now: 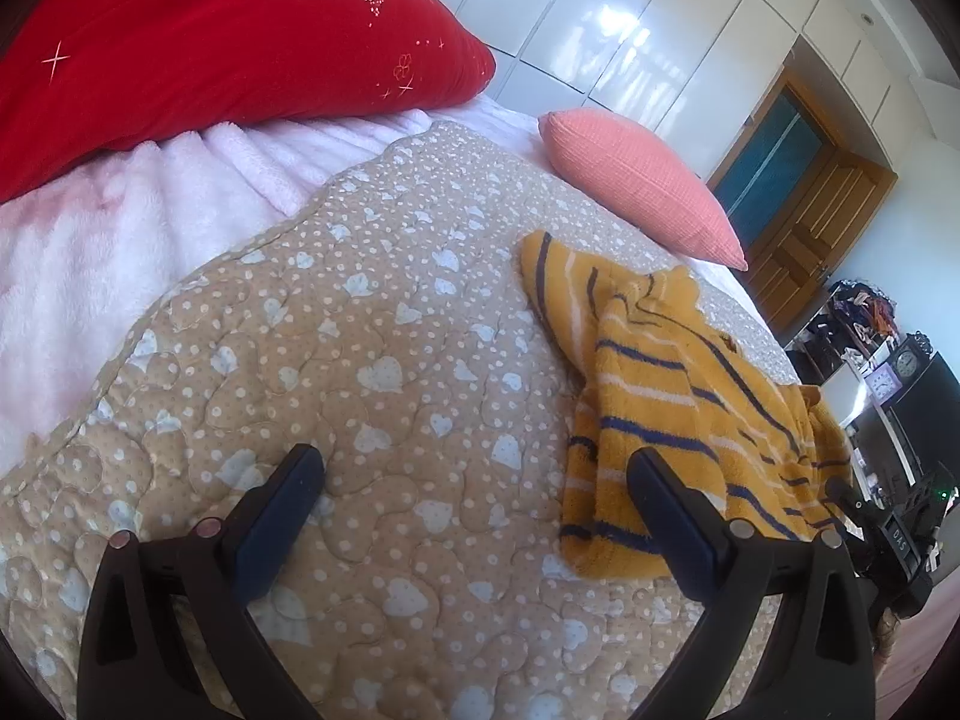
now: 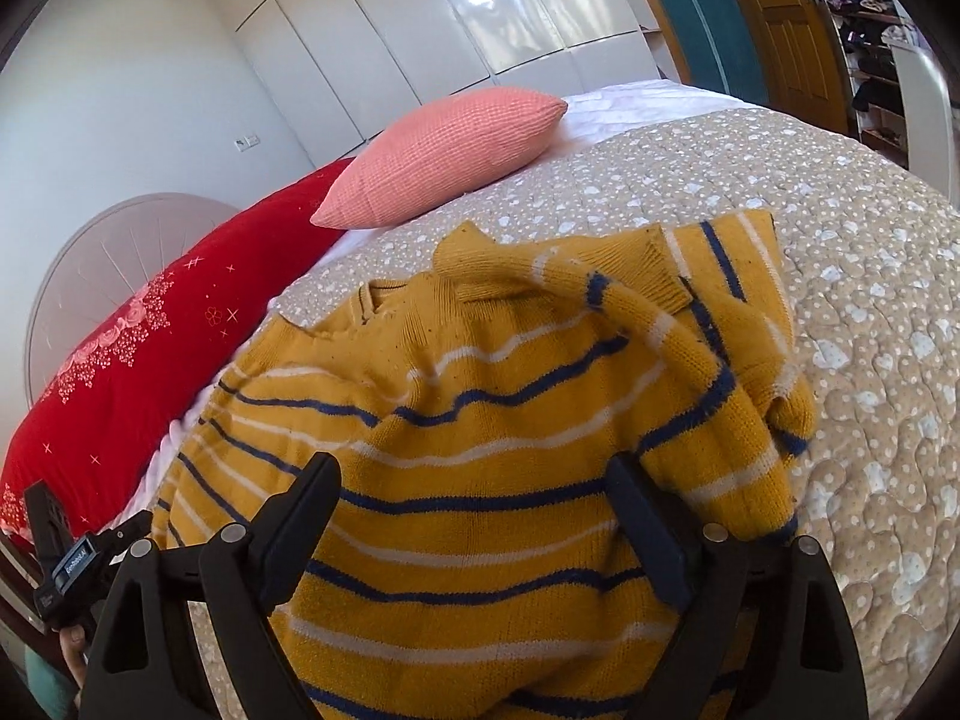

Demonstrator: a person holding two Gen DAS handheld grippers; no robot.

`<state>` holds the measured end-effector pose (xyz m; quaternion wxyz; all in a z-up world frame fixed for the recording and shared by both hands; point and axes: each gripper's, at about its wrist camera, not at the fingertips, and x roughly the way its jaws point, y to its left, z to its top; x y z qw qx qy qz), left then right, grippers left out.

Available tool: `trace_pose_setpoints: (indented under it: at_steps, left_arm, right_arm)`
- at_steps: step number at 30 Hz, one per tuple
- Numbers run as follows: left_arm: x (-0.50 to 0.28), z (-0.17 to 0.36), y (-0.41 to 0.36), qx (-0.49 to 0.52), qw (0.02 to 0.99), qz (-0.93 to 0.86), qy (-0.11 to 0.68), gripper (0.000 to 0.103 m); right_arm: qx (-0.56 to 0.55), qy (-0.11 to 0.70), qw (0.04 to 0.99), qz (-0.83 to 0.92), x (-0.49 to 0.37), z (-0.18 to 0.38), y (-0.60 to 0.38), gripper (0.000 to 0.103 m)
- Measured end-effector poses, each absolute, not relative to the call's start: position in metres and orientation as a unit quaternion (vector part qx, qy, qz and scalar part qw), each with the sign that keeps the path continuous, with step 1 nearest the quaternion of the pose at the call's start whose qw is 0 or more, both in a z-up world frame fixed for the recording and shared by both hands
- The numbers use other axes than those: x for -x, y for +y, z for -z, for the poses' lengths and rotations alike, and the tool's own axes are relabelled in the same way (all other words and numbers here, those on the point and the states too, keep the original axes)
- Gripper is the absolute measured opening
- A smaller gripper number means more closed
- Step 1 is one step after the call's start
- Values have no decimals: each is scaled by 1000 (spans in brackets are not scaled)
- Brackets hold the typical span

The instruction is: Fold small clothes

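Note:
A small mustard-yellow knit sweater [image 2: 480,420] with navy and white stripes lies rumpled on the beige quilt, one sleeve [image 2: 630,312] thrown across its top. In the left wrist view the sweater [image 1: 678,396] lies to the right. My left gripper [image 1: 474,462] is open and empty over bare quilt, its right finger [image 1: 672,510] in front of the sweater's lower edge. My right gripper [image 2: 474,474] is open just above the sweater's body, holding nothing.
The beige heart-print quilt [image 1: 360,360] covers the bed. A red pillow [image 1: 210,42] and a pink blanket [image 1: 90,252] lie at the head. A coral cushion [image 2: 450,150] sits beyond the sweater. White wardrobes [image 2: 420,18], a wooden door [image 2: 780,18] and cluttered shelves [image 1: 864,324] stand behind.

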<state>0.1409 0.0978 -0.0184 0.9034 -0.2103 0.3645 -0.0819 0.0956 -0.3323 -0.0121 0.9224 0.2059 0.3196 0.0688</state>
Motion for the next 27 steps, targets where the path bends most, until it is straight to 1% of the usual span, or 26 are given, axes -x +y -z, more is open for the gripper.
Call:
trace_pose_setpoints:
  at_steps: [27]
  left_arm:
    - [-137,18,102,221,903,88,358,101]
  right_arm:
    - [-202,320,923,-65,-96,12,-331,92]
